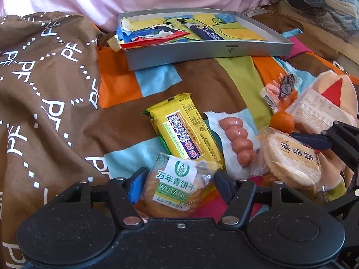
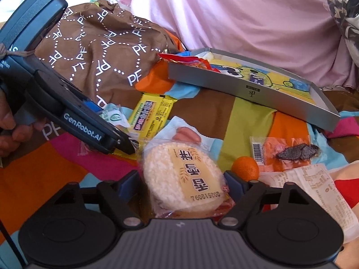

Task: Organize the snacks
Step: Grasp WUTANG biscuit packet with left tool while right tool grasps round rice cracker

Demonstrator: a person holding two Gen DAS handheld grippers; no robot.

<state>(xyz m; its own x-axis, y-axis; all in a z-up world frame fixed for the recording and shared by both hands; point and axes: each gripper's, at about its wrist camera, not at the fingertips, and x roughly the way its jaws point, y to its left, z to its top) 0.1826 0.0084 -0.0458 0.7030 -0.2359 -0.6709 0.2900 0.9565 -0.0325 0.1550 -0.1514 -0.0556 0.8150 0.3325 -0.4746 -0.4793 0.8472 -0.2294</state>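
Grey tray point(image 1: 208, 51) is the landmark. Left wrist view: left gripper point(image 1: 177, 179) spread around the biscuit pack point(image 1: 172, 190), well short of the tray; close squarely on the pack's sides before lifting.

Right wrist view: right gripper point(image 2: 181, 186) spread around the rice cracker point(image 2: 181, 177), likewise short of the tray. Only this view shows the person's hand point(image 2: 6, 121).

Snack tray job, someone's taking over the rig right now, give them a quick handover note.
Left tongs: open around the cracker pack, not yet clamped.
Right tongs: open around the rice cake, same.
Tray: holds a red wrapper and a blue bar.
Still on the quilt: yellow biscuit pack, sausages, orange, dried-fish packet, white-labelled pack.
Left to do: probably close on both snacks, move them to the tray, then the rest.
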